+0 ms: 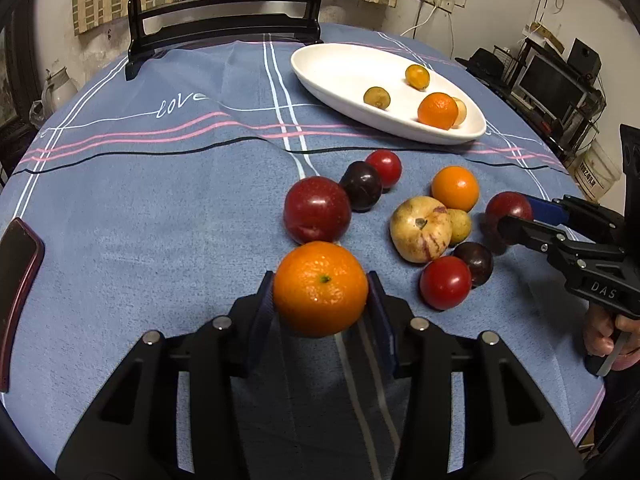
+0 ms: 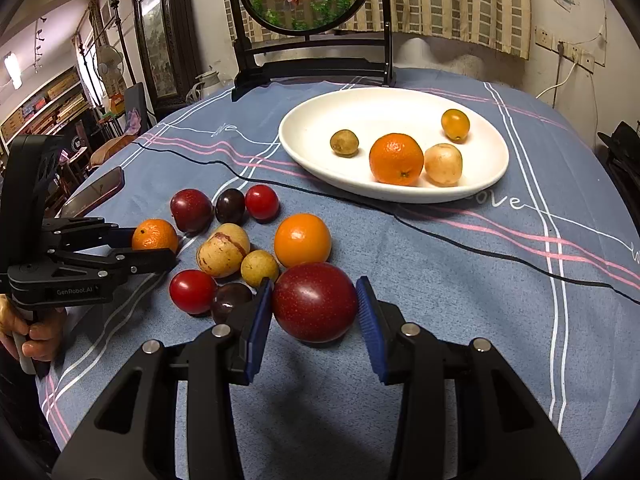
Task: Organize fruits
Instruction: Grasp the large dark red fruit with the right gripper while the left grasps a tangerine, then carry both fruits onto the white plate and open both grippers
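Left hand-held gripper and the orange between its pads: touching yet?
Touching. In the left wrist view both blue pads of the left hand-held gripper press against the sides of the orange, with no gap showing.

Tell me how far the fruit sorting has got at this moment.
Done: four fruits lie in the white dish. In hand: the left gripper is shut on an orange, and the right gripper on a red plum; neither looks lifted clear yet. Left: about nine loose fruits on the cloth, among them another orange and tomatoes.

Glossy plate [image 2: 304,148], matt cloth [image 2: 440,280]
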Tool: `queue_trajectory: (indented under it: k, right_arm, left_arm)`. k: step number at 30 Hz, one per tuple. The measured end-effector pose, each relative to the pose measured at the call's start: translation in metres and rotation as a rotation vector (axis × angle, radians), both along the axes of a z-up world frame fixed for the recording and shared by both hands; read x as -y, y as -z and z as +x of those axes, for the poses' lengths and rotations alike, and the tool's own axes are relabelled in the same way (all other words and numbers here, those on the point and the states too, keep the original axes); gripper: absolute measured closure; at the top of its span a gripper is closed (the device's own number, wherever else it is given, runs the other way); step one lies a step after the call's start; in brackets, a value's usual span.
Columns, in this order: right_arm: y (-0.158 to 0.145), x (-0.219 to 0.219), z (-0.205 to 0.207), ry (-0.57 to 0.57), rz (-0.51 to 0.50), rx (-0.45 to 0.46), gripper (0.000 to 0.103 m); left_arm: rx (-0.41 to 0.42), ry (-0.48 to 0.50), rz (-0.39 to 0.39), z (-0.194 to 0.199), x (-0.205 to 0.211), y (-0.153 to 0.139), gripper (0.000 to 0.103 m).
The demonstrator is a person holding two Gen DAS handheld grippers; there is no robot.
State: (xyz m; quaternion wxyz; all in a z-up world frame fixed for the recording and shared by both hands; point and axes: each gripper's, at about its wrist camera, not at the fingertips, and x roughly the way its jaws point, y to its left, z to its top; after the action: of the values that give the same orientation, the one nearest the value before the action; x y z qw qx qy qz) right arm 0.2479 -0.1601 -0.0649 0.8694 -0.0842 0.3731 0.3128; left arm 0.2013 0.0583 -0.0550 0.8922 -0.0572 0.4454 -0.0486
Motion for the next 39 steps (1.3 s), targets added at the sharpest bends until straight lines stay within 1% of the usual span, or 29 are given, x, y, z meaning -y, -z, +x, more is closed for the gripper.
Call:
queue_trajectory:
  k: [3, 6, 9, 10, 12, 13, 15, 16, 18, 19, 20, 22, 23, 24, 26, 28, 30, 34, 36, 38, 39]
  right_arm:
    - [0.000, 0.001, 0.001, 0.000, 0.005, -0.001, 0.061]
    - [-0.001, 0.002, 0.000, -0.003, 0.016, -0.002, 0.061]
    - [-0.007, 0.005, -0.001, -0.003, 0.049, 0.021, 0.061]
    - [-0.012, 0.008, -0.001, 0.006, 0.074, 0.040, 0.061]
    - [-0.017, 0.014, 0.003, 0.039, 0.115, 0.069, 0.061]
    - [-0.021, 0.018, 0.007, 0.072, 0.147, 0.094, 0.061]
    - [-0.028, 0.025, 0.017, 0.127, 0.188, 0.133, 0.061]
    - [-0.030, 0.026, 0.024, 0.149, 0.204, 0.147, 0.061]
    - [-0.035, 0.031, 0.045, 0.216, 0.229, 0.163, 0.061]
    - [-0.036, 0.032, 0.061, 0.257, 0.238, 0.151, 0.061]
    - [-0.035, 0.033, 0.071, 0.279, 0.246, 0.138, 0.061]
    - [-0.033, 0.034, 0.095, 0.311, 0.265, 0.111, 0.061]
    - [-0.031, 0.033, 0.110, 0.328, 0.256, 0.108, 0.061]
    - [-0.030, 0.032, 0.117, 0.335, 0.250, 0.112, 0.061]
    - [-0.026, 0.032, 0.137, 0.355, 0.247, 0.110, 0.061]
    - [-0.020, 0.033, 0.153, 0.372, 0.263, 0.078, 0.061]
    - [-0.017, 0.033, 0.163, 0.367, 0.264, 0.061, 0.061]
    - [-0.012, 0.027, 0.174, 0.345, 0.239, 0.037, 0.060]
    - [-0.010, 0.025, 0.176, 0.337, 0.233, 0.021, 0.060]
    - [-0.010, 0.022, 0.175, 0.328, 0.227, 0.016, 0.057]
    - [-0.011, 0.022, 0.174, 0.325, 0.227, 0.017, 0.054]
  left_arm:
    - [0.007, -0.001, -0.002, -0.001, 0.000, -0.001, 0.058]
    - [0.037, -0.013, -0.007, -0.005, -0.002, -0.005, 0.058]
    - [0.075, -0.010, -0.008, -0.009, -0.001, -0.013, 0.058]
    - [0.088, -0.001, -0.016, -0.008, 0.000, -0.017, 0.058]
    - [0.101, 0.021, -0.058, -0.002, 0.002, -0.026, 0.058]
    - [0.108, 0.044, -0.096, 0.007, 0.003, -0.034, 0.058]
    - [0.114, 0.071, -0.121, 0.022, 0.008, -0.045, 0.058]
    - [0.122, 0.080, -0.122, 0.035, 0.012, -0.052, 0.058]
    - [0.131, 0.079, -0.097, 0.060, 0.020, -0.062, 0.058]
    - [0.133, 0.079, -0.091, 0.079, 0.024, -0.068, 0.058]
    - [0.132, 0.080, -0.091, 0.090, 0.026, -0.071, 0.058]
    - [0.123, 0.082, -0.086, 0.121, 0.031, -0.075, 0.058]
    - [0.115, 0.073, -0.078, 0.137, 0.034, -0.076, 0.058]
    - [0.107, 0.065, -0.074, 0.147, 0.035, -0.075, 0.058]
    - [0.082, 0.047, -0.054, 0.172, 0.038, -0.070, 0.058]
    - [0.041, 0.016, -0.047, 0.192, 0.038, -0.059, 0.058]
    - [0.014, 0.007, -0.061, 0.201, 0.036, -0.050, 0.058]
    - [-0.040, -0.018, -0.037, 0.214, 0.034, -0.034, 0.058]
    - [-0.056, -0.019, -0.043, 0.216, 0.032, -0.029, 0.058]
    - [-0.072, -0.029, -0.039, 0.216, 0.031, -0.026, 0.057]
    - [-0.080, -0.037, -0.035, 0.216, 0.031, -0.025, 0.055]
